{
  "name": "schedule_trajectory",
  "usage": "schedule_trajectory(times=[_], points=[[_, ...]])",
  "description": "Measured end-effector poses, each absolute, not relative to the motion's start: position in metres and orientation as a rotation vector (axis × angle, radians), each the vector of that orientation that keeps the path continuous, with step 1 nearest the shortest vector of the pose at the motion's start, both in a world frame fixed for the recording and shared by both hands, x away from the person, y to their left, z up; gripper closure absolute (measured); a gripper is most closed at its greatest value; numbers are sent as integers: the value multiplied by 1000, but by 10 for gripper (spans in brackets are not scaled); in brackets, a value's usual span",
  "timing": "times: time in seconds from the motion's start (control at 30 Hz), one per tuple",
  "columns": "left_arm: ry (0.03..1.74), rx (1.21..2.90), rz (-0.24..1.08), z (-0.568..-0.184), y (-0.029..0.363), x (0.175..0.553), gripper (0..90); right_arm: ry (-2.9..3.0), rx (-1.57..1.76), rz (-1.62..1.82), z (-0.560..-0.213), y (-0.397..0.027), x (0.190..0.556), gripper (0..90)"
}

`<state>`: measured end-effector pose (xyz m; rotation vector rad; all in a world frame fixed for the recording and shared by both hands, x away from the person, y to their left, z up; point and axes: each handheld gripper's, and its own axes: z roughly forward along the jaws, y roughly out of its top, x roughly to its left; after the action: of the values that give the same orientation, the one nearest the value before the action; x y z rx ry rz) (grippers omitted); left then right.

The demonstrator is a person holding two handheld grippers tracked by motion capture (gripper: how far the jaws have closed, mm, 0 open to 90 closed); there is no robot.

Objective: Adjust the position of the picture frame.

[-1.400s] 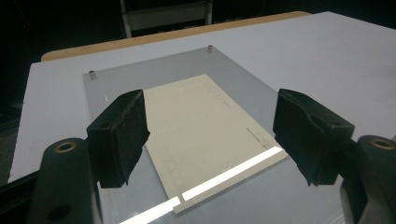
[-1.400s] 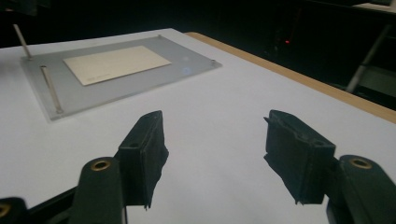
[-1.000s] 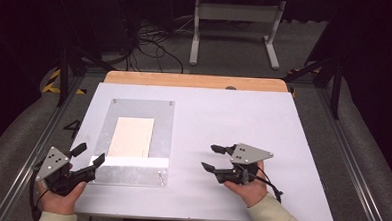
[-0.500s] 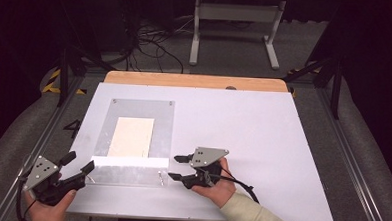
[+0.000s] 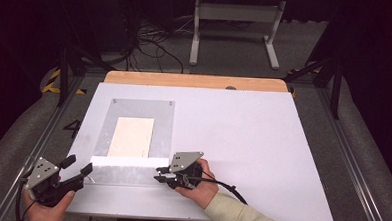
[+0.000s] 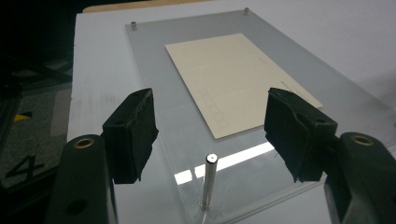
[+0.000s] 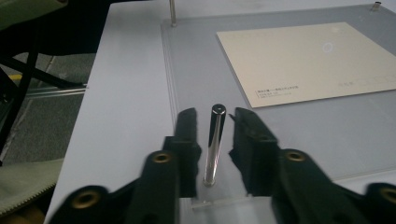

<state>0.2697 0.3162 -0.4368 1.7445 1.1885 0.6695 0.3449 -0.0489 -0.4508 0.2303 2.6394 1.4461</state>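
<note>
The clear acrylic plate (image 5: pixel 133 135) with its cream card (image 5: pixel 131 136) lies at the table's near left; stiff, slick and light, it seems best handled by its four slim metal corner posts. The right gripper (image 7: pixel 212 137) has just closed around one post (image 7: pixel 215 144), seemingly pinching it; the left gripper (image 6: pixel 210 135) straddles another (image 6: pixel 208 181), jaws spread.

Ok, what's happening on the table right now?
A person is working on a clear plate that lies over a cream card on the white table. The right gripper is shut on the near-right pin, an upright metal post at the plate's corner. The left gripper is open. Its jaws have just been closing a little, and the near-left pin stands between them untouched.
</note>
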Motion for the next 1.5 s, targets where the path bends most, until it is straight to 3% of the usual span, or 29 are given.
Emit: schedule_trajectory(times=[0.17, 0.27, 0.47, 0.6, 1.0, 1.5], points=[[1207, 1777, 642, -441, 316, 273, 407, 2656, 229, 1448, -451, -49, 346, 846], [1203, 1805, 612, -442, 316, 274, 537, 2657, 233, 1450, -451, -49, 346, 846], [1240, 1869, 538, -446, 318, 277, 675, 2658, 237, 1449, -451, -49, 345, 846], [1268, 1896, 544, -447, 317, 277, 835, 2658, 237, 1449, -451, -49, 345, 846], [1271, 1879, 548, -444, 308, 281, 849, 2625, 270, 1394, -443, -52, 343, 847], [1109, 1857, 586, -421, 257, 293, 851, 2471, 373, 1376, -410, -102, 336, 829]])
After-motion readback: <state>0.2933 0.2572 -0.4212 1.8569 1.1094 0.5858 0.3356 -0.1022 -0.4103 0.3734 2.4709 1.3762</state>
